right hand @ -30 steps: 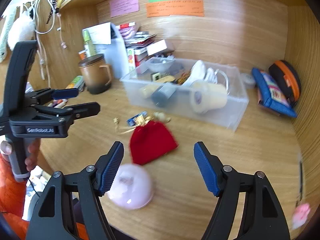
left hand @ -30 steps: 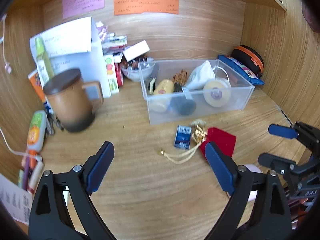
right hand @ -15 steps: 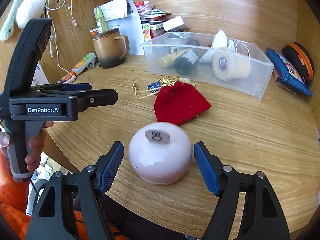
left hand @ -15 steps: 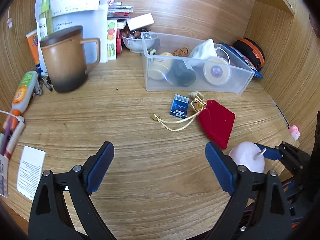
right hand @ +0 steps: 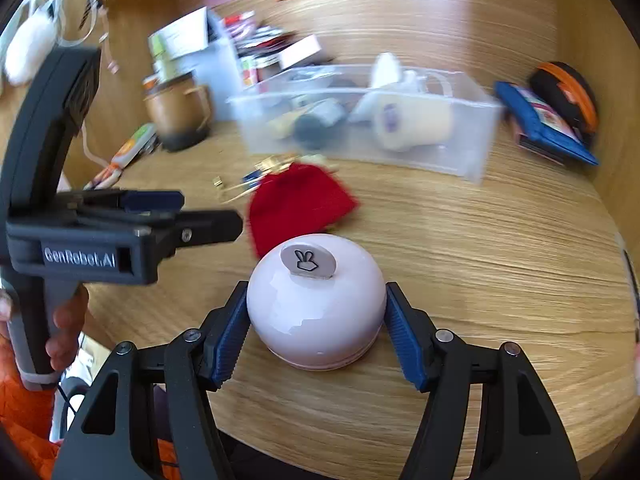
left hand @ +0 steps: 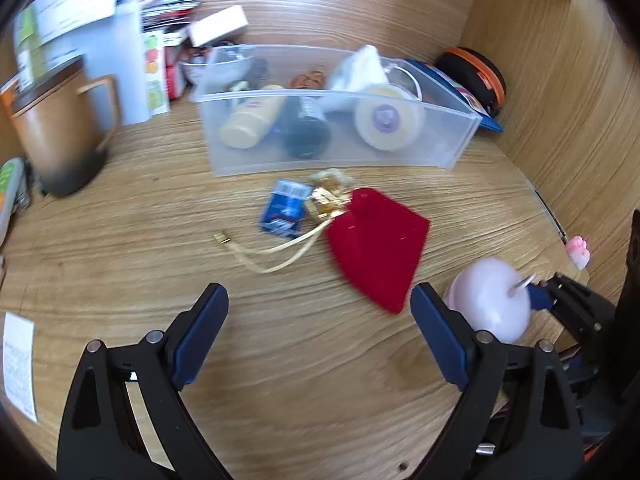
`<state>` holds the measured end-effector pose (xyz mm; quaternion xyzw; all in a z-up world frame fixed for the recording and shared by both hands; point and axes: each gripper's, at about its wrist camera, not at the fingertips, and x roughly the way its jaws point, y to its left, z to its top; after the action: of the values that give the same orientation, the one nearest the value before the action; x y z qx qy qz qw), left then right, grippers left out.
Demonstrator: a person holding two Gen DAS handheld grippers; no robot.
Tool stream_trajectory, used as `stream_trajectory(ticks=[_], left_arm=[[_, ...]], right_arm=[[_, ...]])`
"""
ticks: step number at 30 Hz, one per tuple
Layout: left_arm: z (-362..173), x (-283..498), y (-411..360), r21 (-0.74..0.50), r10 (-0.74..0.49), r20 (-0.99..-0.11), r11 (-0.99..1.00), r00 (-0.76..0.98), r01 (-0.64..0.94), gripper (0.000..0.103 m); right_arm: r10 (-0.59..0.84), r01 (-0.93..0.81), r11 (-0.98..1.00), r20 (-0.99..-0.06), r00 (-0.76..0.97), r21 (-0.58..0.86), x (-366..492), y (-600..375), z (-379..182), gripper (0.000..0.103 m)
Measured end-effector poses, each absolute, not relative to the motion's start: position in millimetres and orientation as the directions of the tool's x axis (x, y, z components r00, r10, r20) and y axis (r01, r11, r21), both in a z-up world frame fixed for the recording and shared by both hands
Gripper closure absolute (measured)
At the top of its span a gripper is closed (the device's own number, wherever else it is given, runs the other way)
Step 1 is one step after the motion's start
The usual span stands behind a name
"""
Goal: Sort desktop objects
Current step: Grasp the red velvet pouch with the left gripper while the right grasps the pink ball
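**Right wrist view: pink dome between the jaws at the worktop's front edge**

Right wrist view shows one pale pink glossy dome (right hand: 316,312) sitting on the wooden worktop (right hand: 500,264) near its front edge. It is round-topped, with a small grey oval tab standing on its crown that carries a rabbit mark. The right gripper (right hand: 318,328) has its two blue-padded jaws closed in against the dome's left and right sides, touching it.

Just behind the dome lies one red velvet pouch (right hand: 296,204) with gold drawstrings, and beside the pouch one small blue packet (left hand: 286,208). Further back stands one clear plastic bin (left hand: 340,148) holding a cream roll, a dark bottle, a yellow bottle and a white bag. One brown lidded mug (left hand: 56,128) stands well to the left.

In the left wrist view the left gripper (left hand: 320,332) hovers over bare wood with its jaws spread wide, holding nothing; the pouch lies just ahead of its right jaw.
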<state>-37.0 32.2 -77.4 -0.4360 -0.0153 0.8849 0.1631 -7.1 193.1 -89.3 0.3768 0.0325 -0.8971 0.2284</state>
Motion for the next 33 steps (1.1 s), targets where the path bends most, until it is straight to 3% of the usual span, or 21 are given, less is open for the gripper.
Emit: stream_trajectory(ticks=[9,16,20,27,33], left_arm=[[-84.7,-67.3,68.5,-0.222,0.350,-0.790,-0.928,-0.503,-0.299,0.010],[-86.9,-80.3,83.8,-0.165,0.296,-0.807,-0.944,-0.511,-0.286,0.011],[-87.2,-80.6,92.7,-0.088,0.243,-0.814,-0.949,-0.528,-0.302,0.030],[-82.6,-75.2,80.2,-0.133,0.292,-0.788,-0.940,-0.541,-0.314,0.062],[-76.9,-70.7,77.3,-0.140,0.308,-0.770,-0.936,-0.559,-0.324,0.079]], right_arm=[[-0.329,0.335,-0.934,-0.657,-0.678,0.121,-20.4,247.1,-70.3,0.042],[-0.337,0.319,-0.936,-0.643,-0.688,0.150,-30.8,261.7,-66.1,0.042],[-0.347,0.323,-0.933,-0.640,-0.686,0.159,-35.2,260.9,-67.7,0.042],[-0.367,0.345,-0.924,-0.640,-0.675,0.166,-40.1,253.0,-67.6,0.042],[-0.372,0.367,-0.919,-0.631,-0.681,0.147,-40.7,242.7,-59.4,0.042]])
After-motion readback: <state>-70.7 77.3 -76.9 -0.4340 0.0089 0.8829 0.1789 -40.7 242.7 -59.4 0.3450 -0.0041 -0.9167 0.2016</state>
